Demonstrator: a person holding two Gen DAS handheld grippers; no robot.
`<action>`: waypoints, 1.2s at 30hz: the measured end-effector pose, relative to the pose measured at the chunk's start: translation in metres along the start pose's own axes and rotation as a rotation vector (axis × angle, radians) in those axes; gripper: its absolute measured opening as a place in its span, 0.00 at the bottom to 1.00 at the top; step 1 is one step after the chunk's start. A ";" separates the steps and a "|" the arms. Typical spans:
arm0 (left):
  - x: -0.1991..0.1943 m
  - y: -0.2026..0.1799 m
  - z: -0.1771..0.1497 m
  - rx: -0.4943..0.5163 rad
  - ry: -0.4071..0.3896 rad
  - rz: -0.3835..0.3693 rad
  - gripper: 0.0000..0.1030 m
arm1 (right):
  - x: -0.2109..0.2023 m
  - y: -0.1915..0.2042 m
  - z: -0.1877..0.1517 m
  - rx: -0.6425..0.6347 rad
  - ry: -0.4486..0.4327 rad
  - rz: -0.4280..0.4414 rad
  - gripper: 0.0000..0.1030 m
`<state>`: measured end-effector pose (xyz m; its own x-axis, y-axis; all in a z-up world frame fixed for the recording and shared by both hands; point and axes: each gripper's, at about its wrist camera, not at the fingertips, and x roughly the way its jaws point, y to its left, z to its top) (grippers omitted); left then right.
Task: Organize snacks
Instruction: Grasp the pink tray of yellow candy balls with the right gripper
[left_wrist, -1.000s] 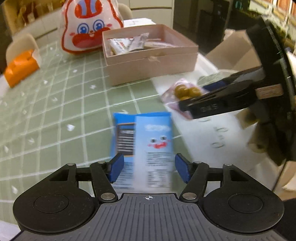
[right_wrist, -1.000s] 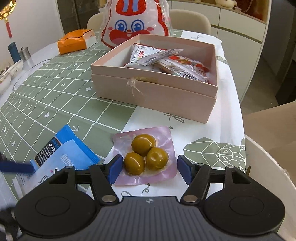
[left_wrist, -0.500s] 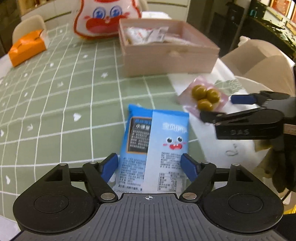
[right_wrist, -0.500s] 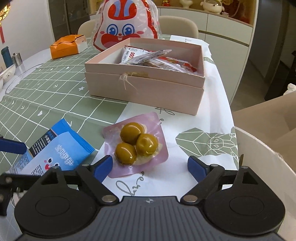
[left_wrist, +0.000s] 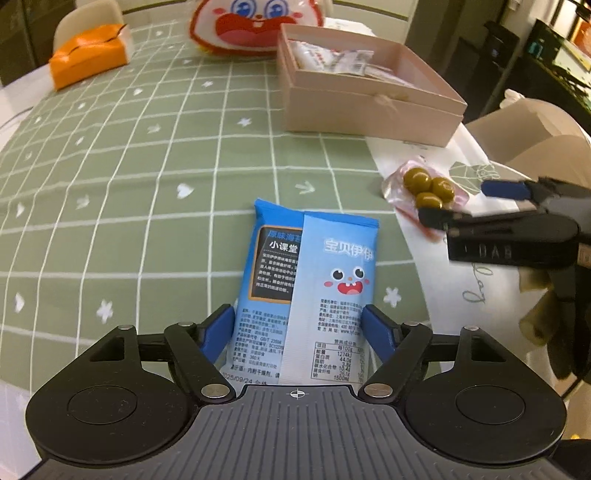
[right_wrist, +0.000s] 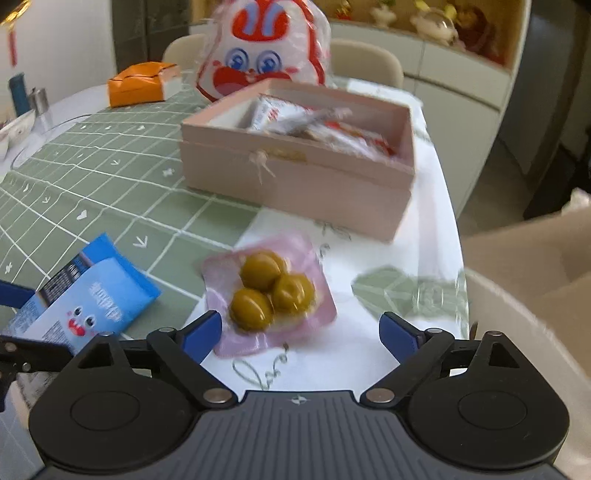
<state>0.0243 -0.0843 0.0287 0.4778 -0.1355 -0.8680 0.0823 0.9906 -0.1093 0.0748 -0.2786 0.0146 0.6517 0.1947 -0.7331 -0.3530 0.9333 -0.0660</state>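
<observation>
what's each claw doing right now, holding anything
left claw: open, straddling the blue packet, no grip
right claw: open, jaws just widened, olive pack ahead, unheld

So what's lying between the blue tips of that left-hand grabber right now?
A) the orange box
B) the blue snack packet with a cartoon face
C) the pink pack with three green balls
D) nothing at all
B: in the left wrist view the blue snack packet lies on the green cloth between the open left gripper tips.
</observation>
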 end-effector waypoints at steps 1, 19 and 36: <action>-0.001 0.001 -0.002 -0.005 -0.001 -0.001 0.79 | 0.001 0.001 0.003 0.005 0.004 0.016 0.90; -0.005 0.006 -0.008 -0.017 -0.006 -0.024 0.79 | -0.016 0.033 -0.010 -0.001 0.132 0.153 0.75; -0.006 0.008 -0.009 -0.012 -0.005 -0.039 0.79 | -0.020 0.035 -0.029 -0.023 0.112 0.119 1.00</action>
<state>0.0143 -0.0750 0.0289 0.4791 -0.1738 -0.8604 0.0907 0.9848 -0.1484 0.0297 -0.2585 0.0077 0.5256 0.2675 -0.8076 -0.4398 0.8980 0.0113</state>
